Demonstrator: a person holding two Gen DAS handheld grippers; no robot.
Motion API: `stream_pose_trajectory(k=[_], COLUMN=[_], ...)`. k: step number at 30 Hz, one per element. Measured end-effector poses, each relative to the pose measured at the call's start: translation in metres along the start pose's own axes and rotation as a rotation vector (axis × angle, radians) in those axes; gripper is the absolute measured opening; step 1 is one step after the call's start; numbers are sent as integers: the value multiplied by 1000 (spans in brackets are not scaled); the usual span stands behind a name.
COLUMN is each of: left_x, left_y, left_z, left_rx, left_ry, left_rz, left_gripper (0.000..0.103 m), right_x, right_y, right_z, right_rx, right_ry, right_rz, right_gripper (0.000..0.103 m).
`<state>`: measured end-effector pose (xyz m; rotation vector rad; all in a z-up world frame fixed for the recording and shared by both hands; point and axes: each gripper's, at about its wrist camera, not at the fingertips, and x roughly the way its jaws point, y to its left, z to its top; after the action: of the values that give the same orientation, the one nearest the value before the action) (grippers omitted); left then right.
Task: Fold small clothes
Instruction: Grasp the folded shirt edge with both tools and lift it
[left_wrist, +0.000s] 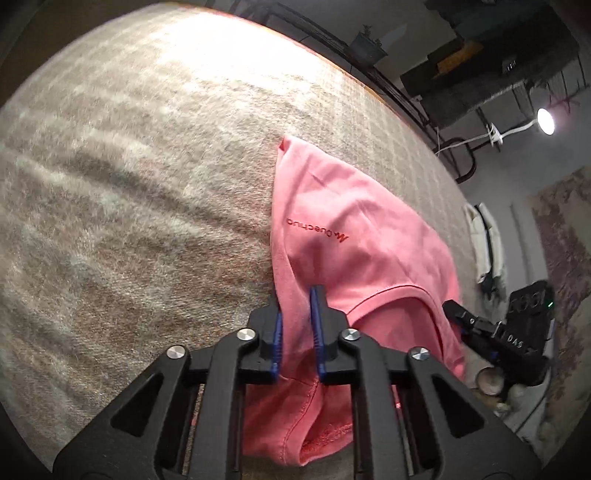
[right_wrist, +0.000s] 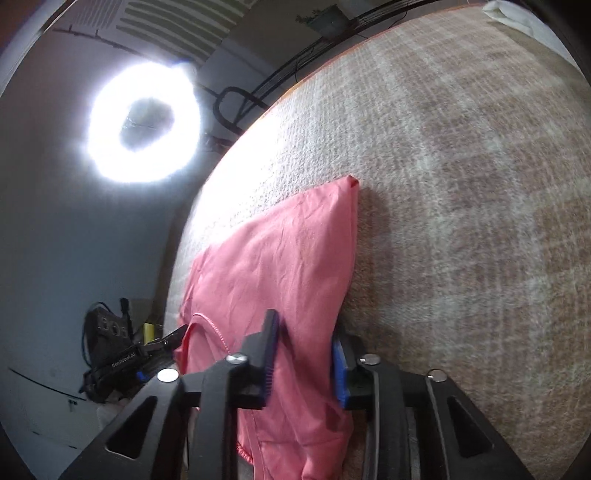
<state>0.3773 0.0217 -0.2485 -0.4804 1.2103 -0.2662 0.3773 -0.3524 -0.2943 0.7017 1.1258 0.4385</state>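
left gripper: jaws narrowed onto a fold of the pink T-shirt, cloth pinched | right gripper: wider gap, cloth held between the pads | shirt: stretched ahead of both tools over the blanket, long axis forward | both arms judged equally near.

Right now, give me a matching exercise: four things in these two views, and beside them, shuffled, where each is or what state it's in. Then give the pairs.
Things:
1. pink shirt
2. left gripper
3. ring light
4. blanket

Places or states:
A. glowing beyond the blanket's edge
B. clamped on the shirt's edge
C. spread under the shirt
D. held at the near end by both grippers, the right gripper included

Pairs: 1-D, 2-B, 3-A, 4-C
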Motion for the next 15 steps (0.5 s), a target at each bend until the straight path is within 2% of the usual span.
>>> stream_pose_trajectory(k=[2, 8, 11, 15], left_x=[-2, -14, -20, -28], left_y=[-11, -45, -57, -71], left_z=[-1, -11, -15, -20], left_rx=[49, 207, 249, 278], left_ry=[-21, -106, -134, -153], left_rz=[37, 159, 168, 149], left_gripper=[6, 4, 4, 3], right_x=[5, 2, -2, -9], right_y=[11, 43, 63, 85], right_z=[1, 0, 0, -1], right_rx=[-41, -157, -231, -318], right_ry=[18, -1, -23, -45], right_rz=[-52, -164, -216, -240], right_gripper=[11, 5, 5, 4])
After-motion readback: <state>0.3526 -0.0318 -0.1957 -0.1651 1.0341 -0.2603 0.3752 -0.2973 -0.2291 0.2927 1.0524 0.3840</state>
